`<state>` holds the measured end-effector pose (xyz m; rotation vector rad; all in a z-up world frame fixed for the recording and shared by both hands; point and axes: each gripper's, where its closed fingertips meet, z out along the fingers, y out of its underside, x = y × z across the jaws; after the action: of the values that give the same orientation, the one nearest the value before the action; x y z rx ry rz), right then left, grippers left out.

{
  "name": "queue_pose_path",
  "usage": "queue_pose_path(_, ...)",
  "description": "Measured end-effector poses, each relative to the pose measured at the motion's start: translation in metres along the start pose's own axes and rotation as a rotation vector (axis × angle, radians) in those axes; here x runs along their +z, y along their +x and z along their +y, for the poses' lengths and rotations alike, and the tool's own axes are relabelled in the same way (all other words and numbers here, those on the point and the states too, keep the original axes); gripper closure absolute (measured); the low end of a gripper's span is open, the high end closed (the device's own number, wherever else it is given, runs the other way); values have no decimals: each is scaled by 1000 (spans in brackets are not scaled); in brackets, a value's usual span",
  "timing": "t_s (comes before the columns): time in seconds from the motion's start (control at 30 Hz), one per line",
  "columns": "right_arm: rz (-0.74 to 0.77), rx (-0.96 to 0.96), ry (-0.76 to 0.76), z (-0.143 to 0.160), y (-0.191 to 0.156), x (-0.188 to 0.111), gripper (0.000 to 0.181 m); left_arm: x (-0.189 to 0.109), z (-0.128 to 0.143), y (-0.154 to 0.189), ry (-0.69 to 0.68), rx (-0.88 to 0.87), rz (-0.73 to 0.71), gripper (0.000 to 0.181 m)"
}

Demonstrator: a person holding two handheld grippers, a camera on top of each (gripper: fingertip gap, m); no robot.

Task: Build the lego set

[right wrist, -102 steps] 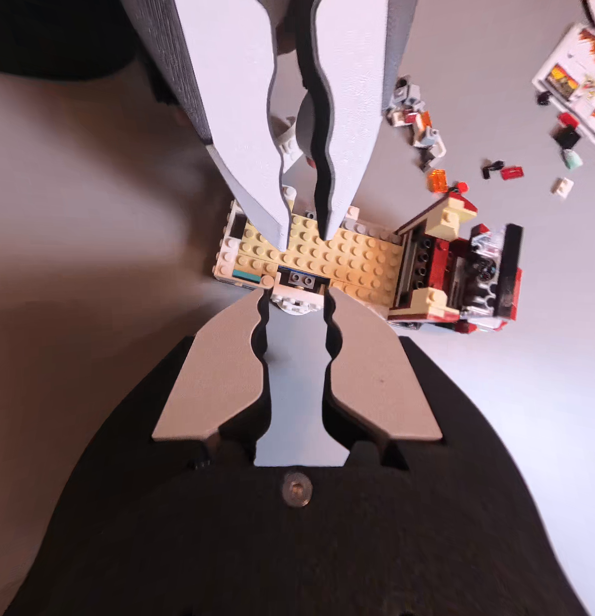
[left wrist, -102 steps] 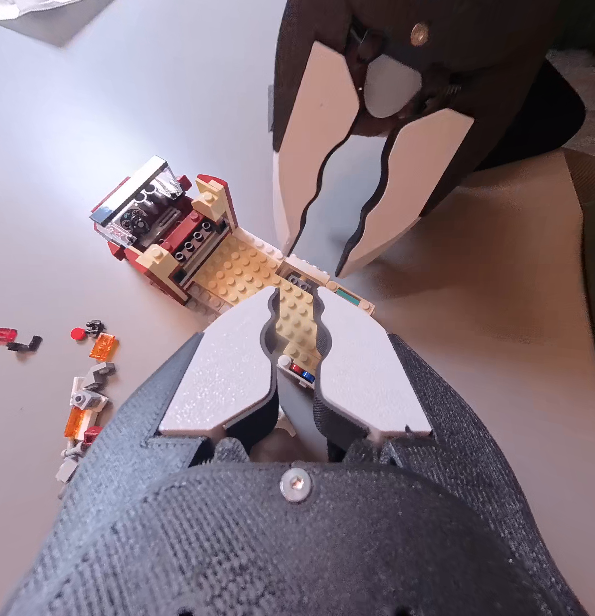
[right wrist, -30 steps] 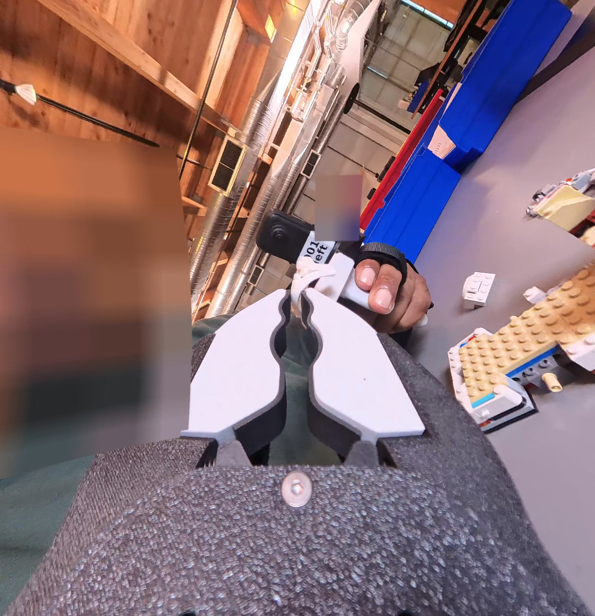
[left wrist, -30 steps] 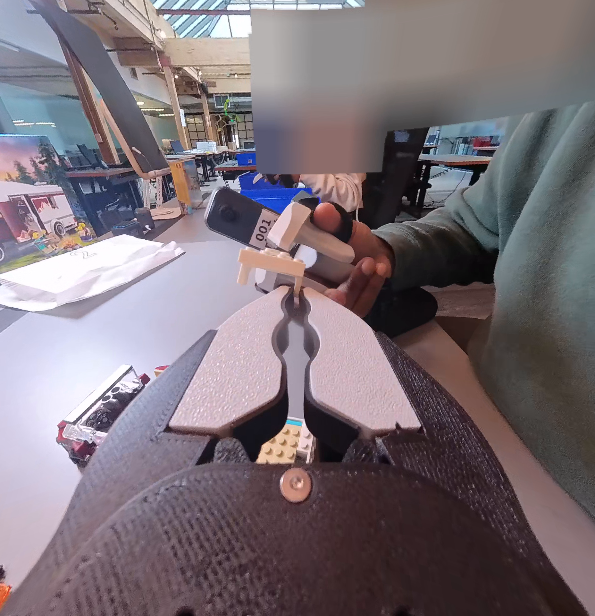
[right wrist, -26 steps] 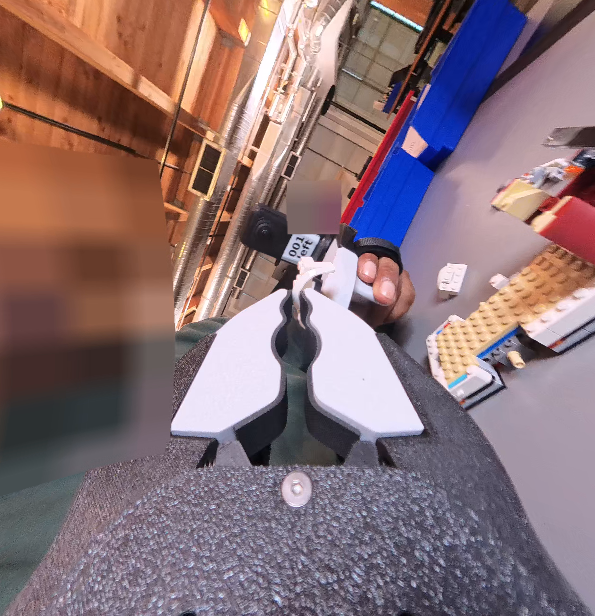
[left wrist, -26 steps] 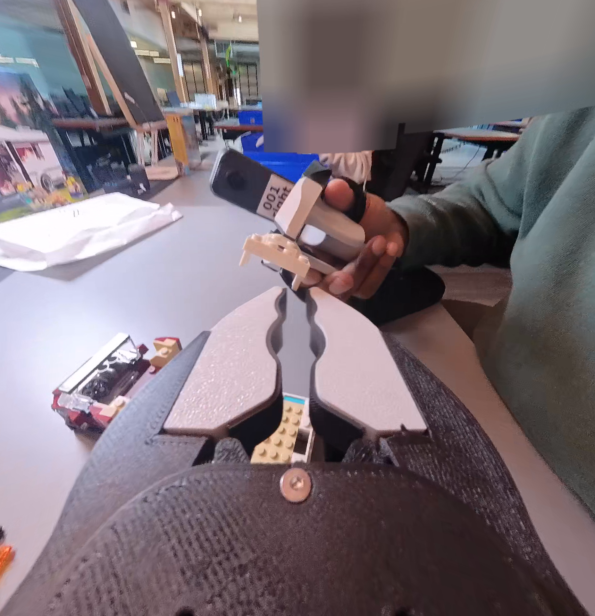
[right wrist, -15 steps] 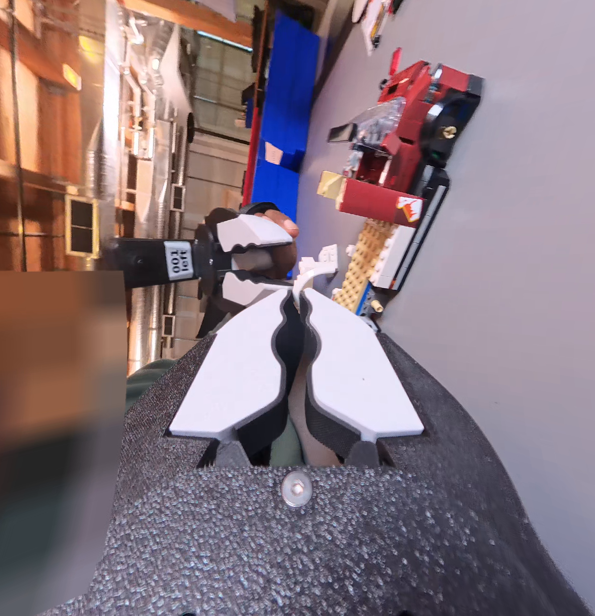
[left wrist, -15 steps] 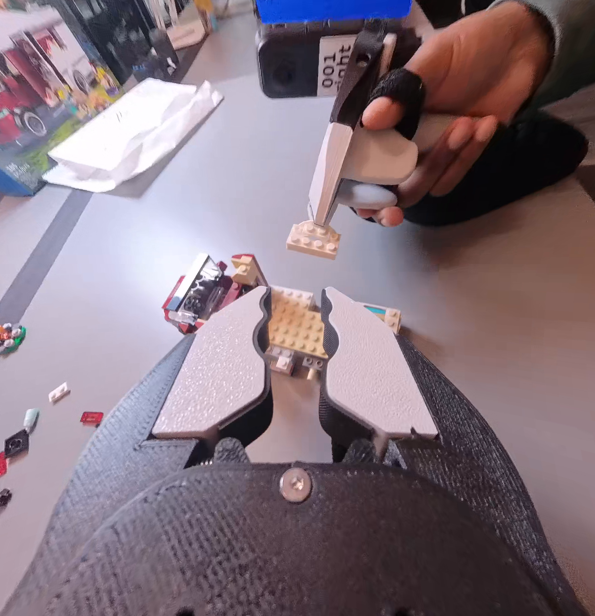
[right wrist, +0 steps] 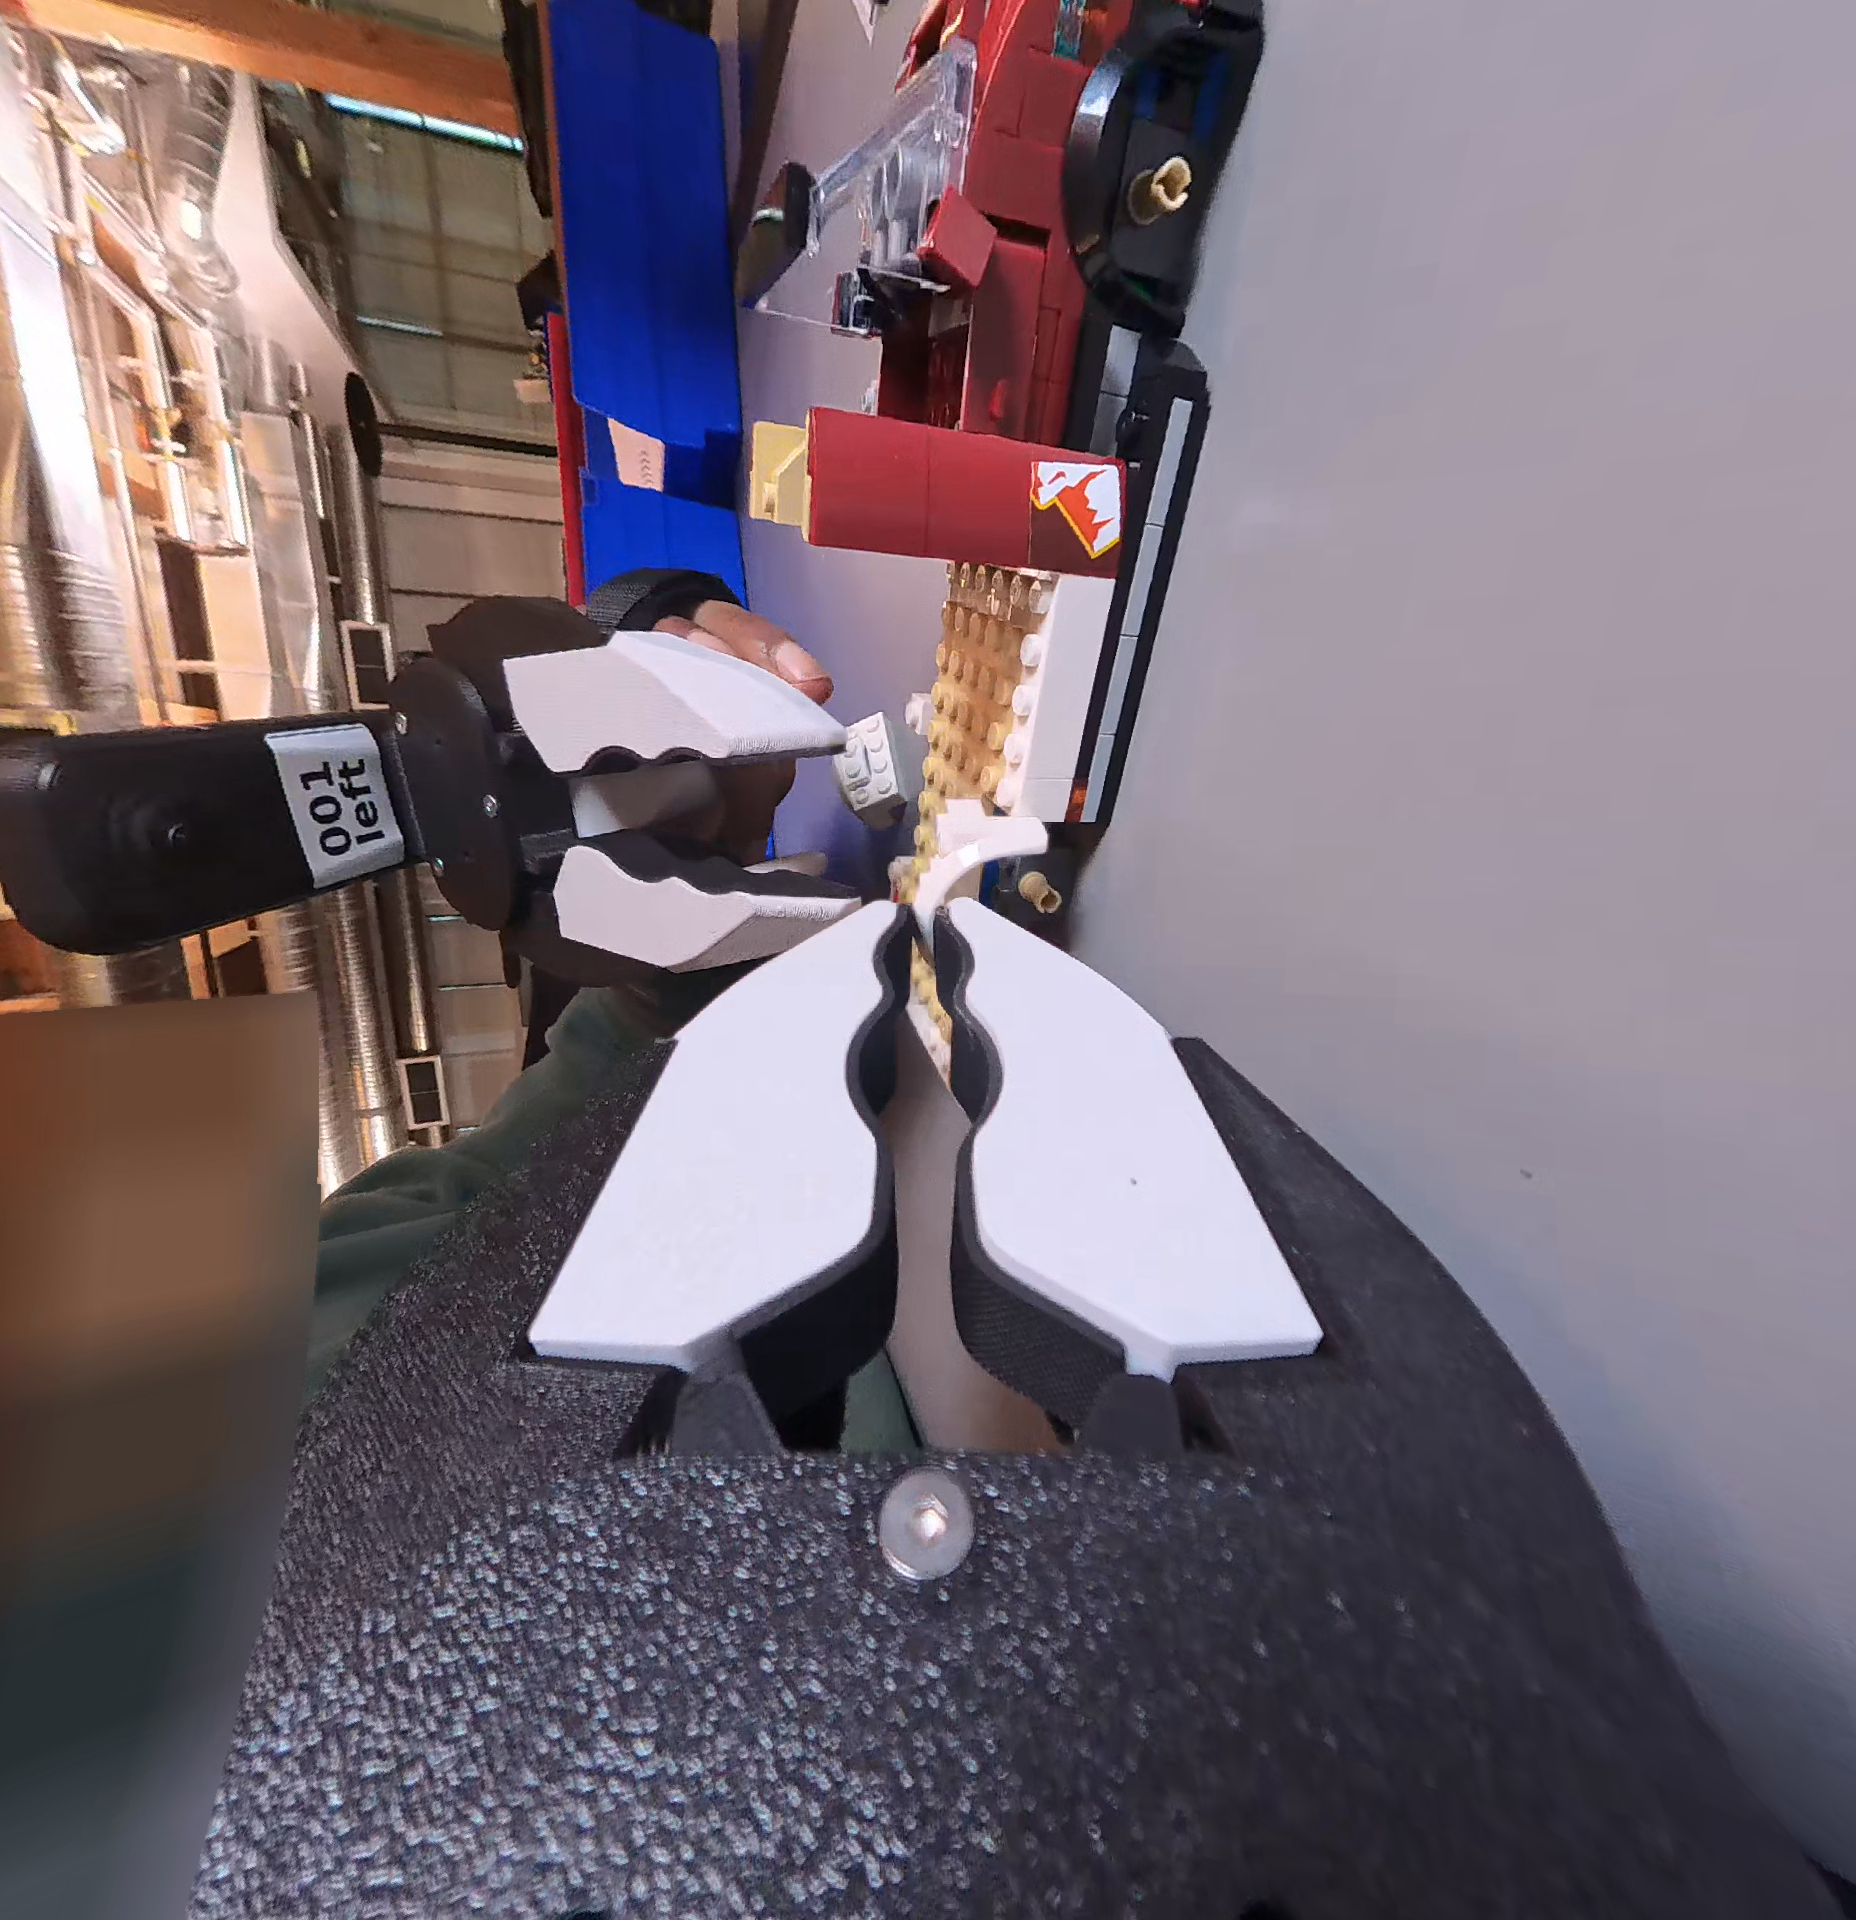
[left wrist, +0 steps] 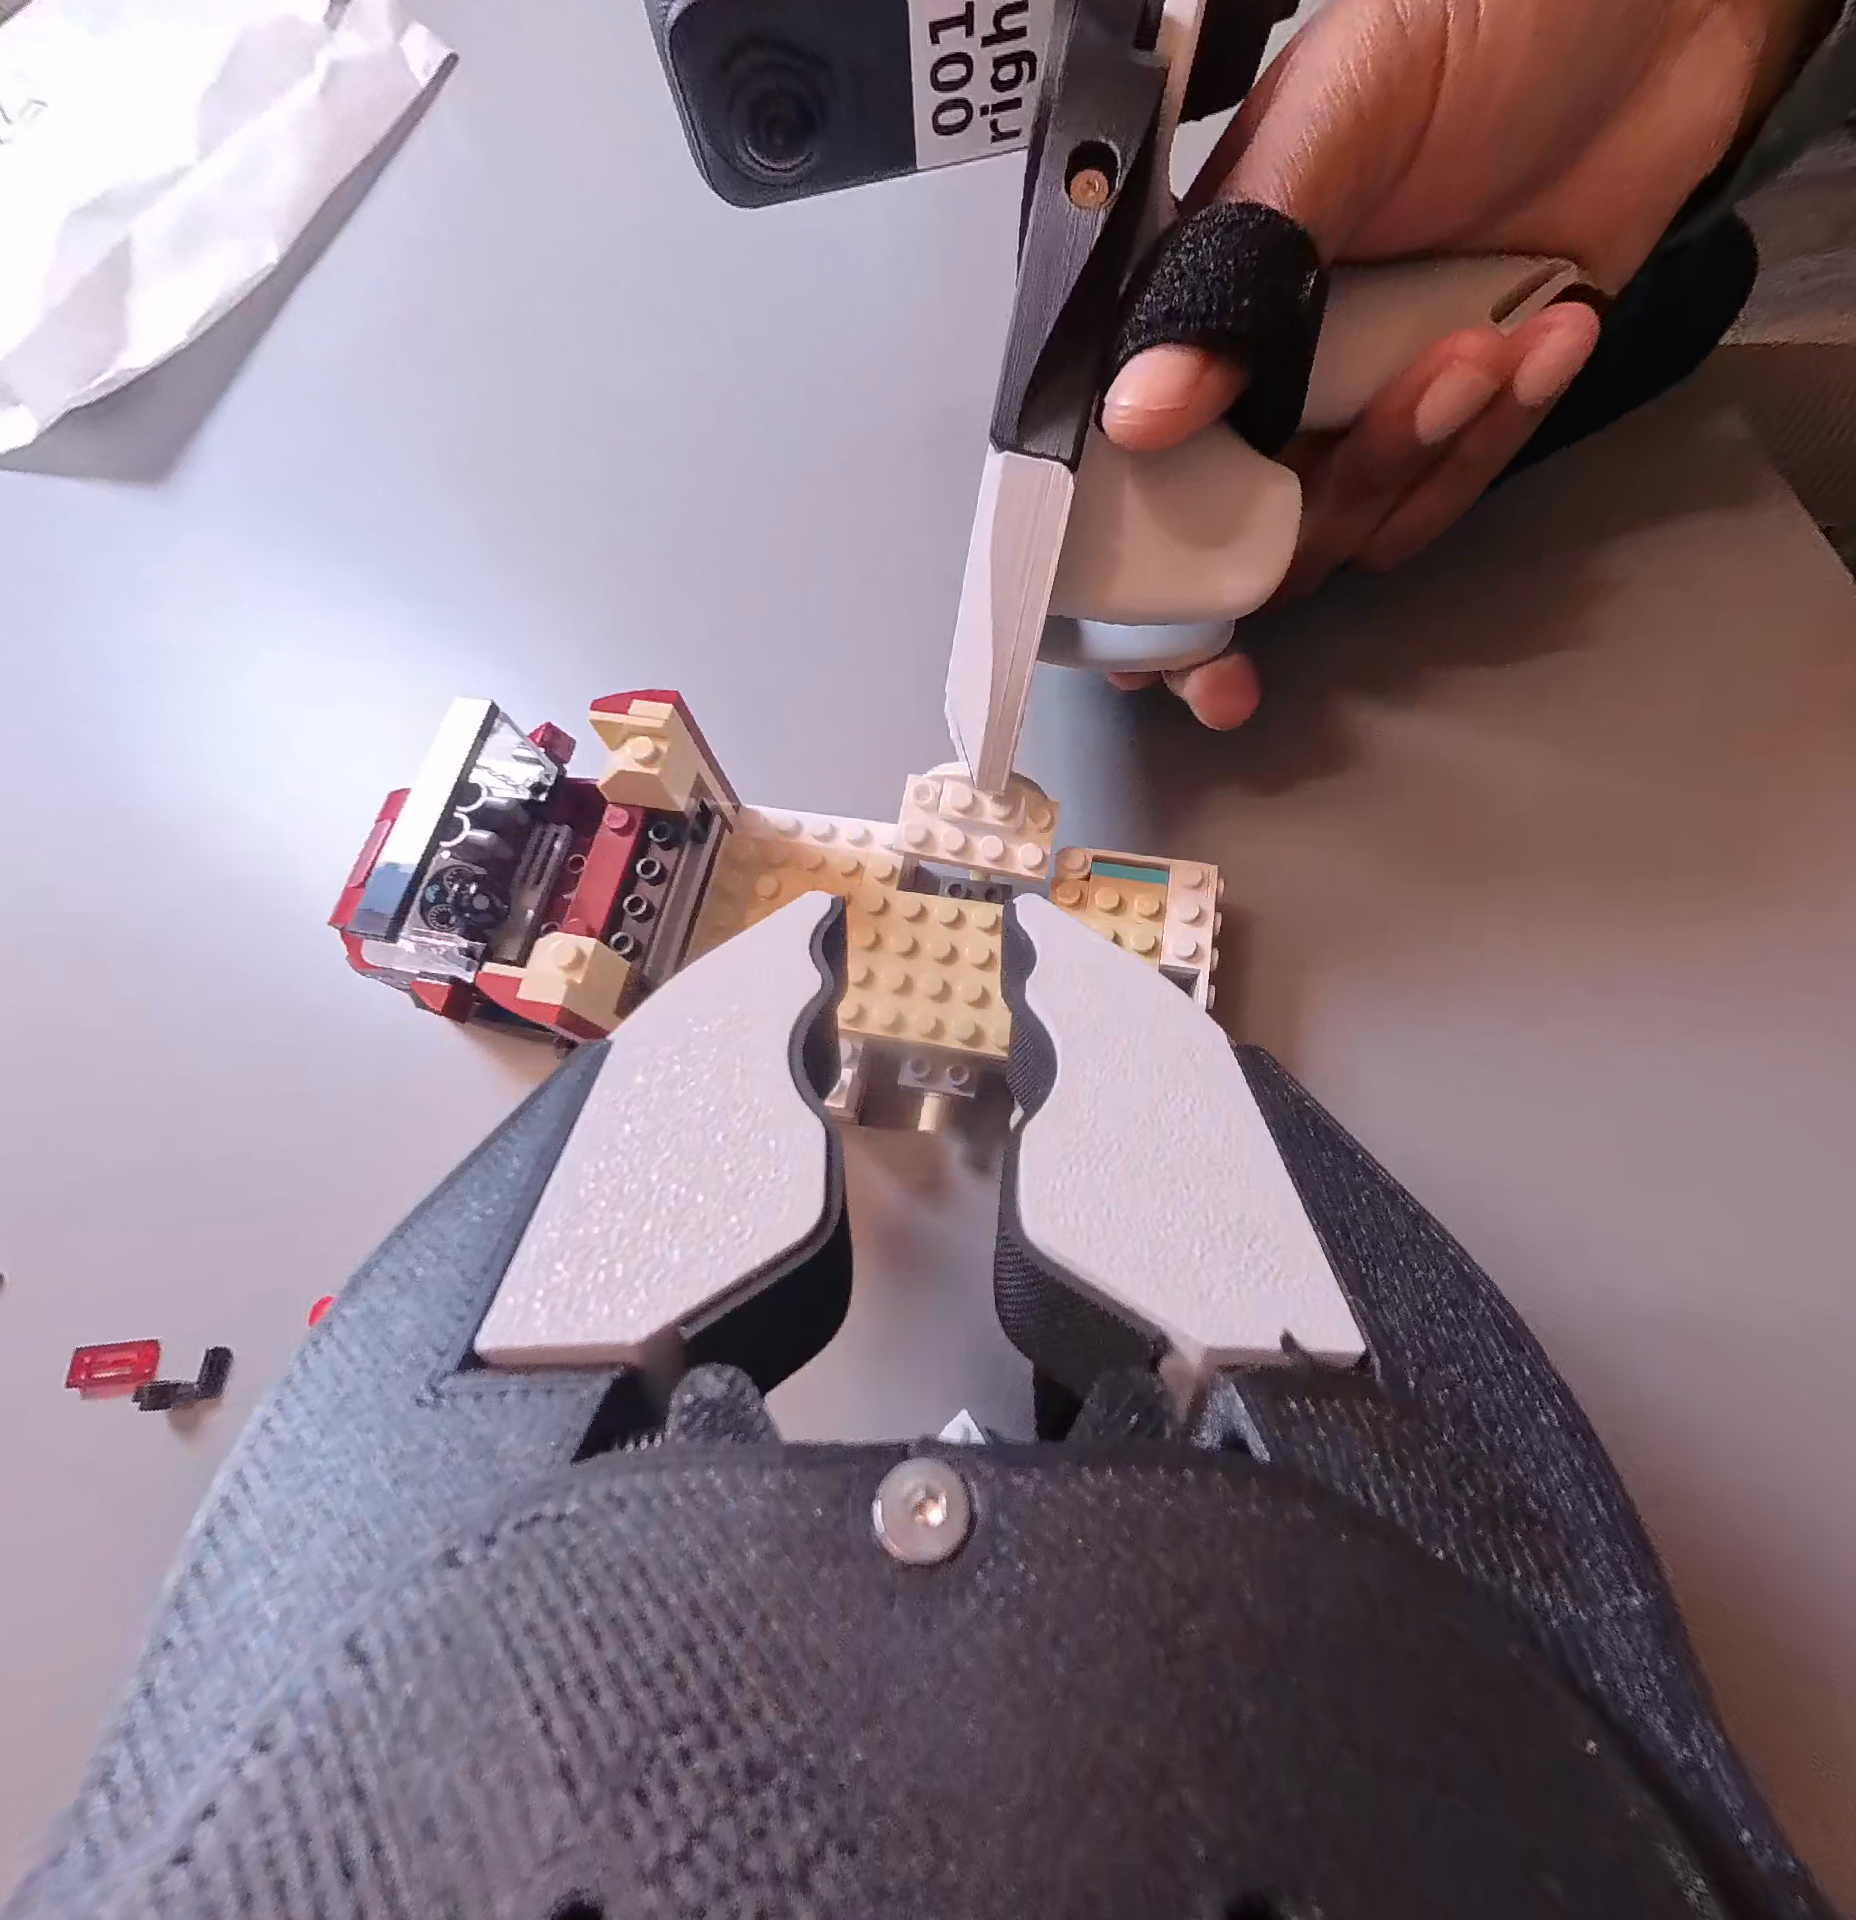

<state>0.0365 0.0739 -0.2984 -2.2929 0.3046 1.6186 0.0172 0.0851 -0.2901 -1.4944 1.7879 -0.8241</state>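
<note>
Pinching white arch piece (left wrist: 978,826) over tan camper floor (left wrist: 924,971): right claw (left wrist: 981,774), white label on its camera (left wrist: 971,88). Left claw (left wrist: 919,914) apart, empty, astride floor on grey surface (left wrist: 488,520).

Between the pale grey fingers (left wrist: 695,1122) of the left gripper (left wrist: 922,914) lay a tan studded plate (left wrist: 924,971). Beyond it, a white arch piece (left wrist: 978,821). Left of it sat a dark red cab (left wrist: 508,862).

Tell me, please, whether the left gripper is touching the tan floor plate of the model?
Apart: in the left wrist view the open left gripper hovers over the tan floor plate, holding nothing.
</note>
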Motion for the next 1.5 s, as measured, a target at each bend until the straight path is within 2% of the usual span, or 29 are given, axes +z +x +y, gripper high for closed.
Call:
queue_pose_path(0.23,12,10,-16,1,2,4,178,-3,9,1,-45,-9,22,154)
queue_pose_path(0.43,3,25,-11,2,1,5,178,-19,22,2,-140,-22,38,154)
queue_pose_path(0.53,-4,33,-9,2,0,7,178,-26,30,12,-184,-71,124,140)
queue_pose_path(0.6,-9,37,-8,3,-1,9,178,-26,40,13,-227,-77,138,124)
queue_pose_path(0.67,-15,43,-3,3,-2,10,178,-24,49,16,-270,-60,150,118)
queue_pose_path(0.77,-20,50,12,2,-2,11,178,-18,56,18,-299,-23,139,124)
queue_pose_path(1.07,-56,73,10,5,-6,15,178,-14,54,21,-281,-25,138,124)
queue_pose_path(1.5,-3,89,9,7,0,13,177,-14,53,22,-275,-40,139,124)
